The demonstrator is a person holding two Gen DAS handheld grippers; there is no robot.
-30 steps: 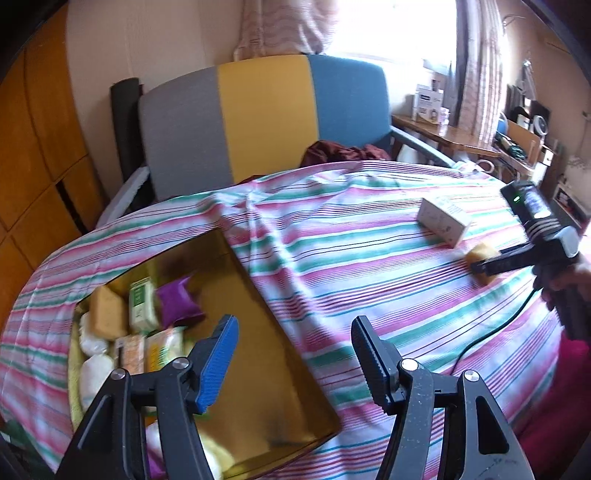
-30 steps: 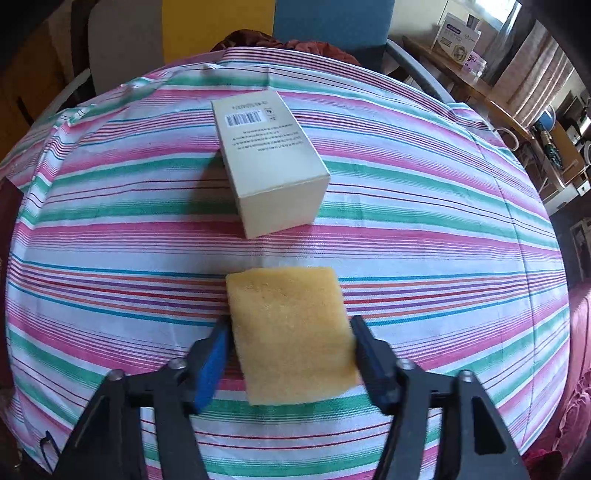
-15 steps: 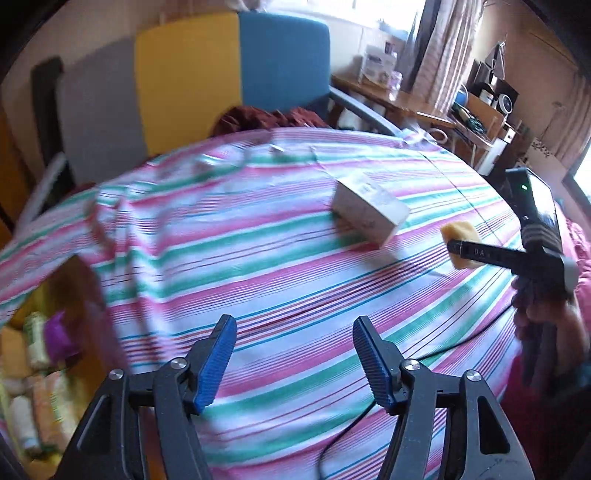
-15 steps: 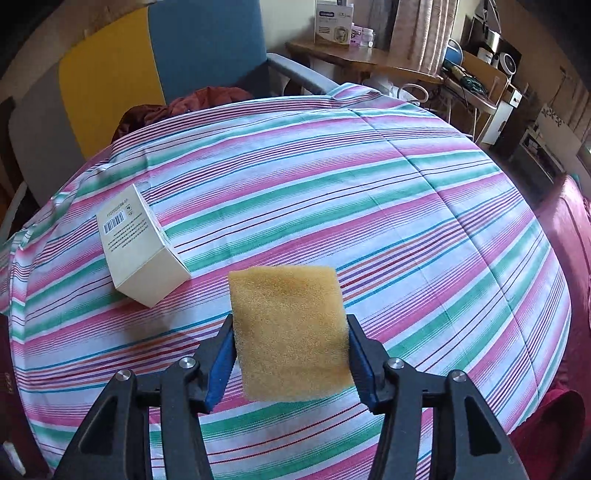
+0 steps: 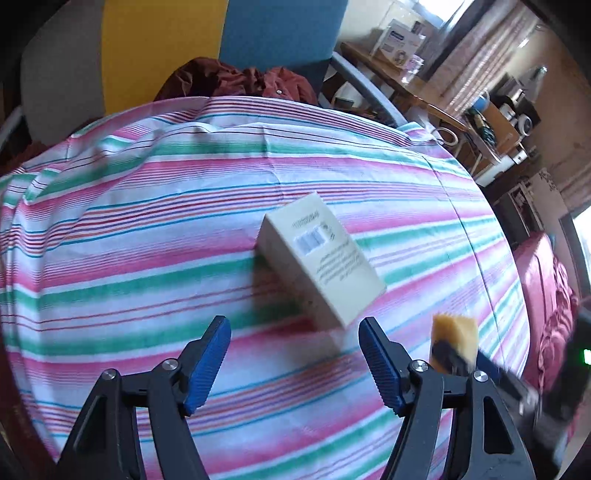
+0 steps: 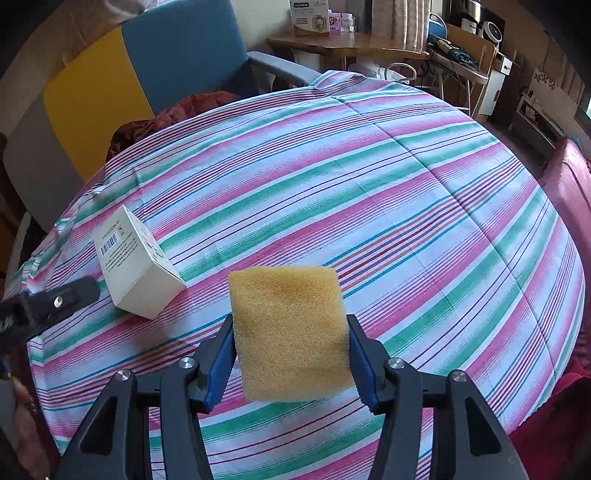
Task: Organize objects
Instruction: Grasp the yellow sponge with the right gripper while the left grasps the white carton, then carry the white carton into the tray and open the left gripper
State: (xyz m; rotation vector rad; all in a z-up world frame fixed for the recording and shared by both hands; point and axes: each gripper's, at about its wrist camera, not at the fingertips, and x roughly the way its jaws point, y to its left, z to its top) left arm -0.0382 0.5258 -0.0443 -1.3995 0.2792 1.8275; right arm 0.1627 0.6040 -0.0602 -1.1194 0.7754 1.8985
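Right wrist view shows the right gripper point(image 6: 290, 363) clamped on the yellow sponge point(image 6: 290, 334), lifted off the striped cloth point(image 6: 406, 206) for stowing, while the left gripper point(image 5: 295, 360), jaws opening and empty, approaches the white box point(image 5: 321, 258) lying on that cloth.

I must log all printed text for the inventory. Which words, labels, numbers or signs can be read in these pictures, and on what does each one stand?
None can be read with certainty.
Cream rectangular cardboard box on the striped tablecloth: a barcode and small print, blurred.
White carton on the wooden side table: a blue label, too small.
Yellow foam sponge in the right gripper: no text.
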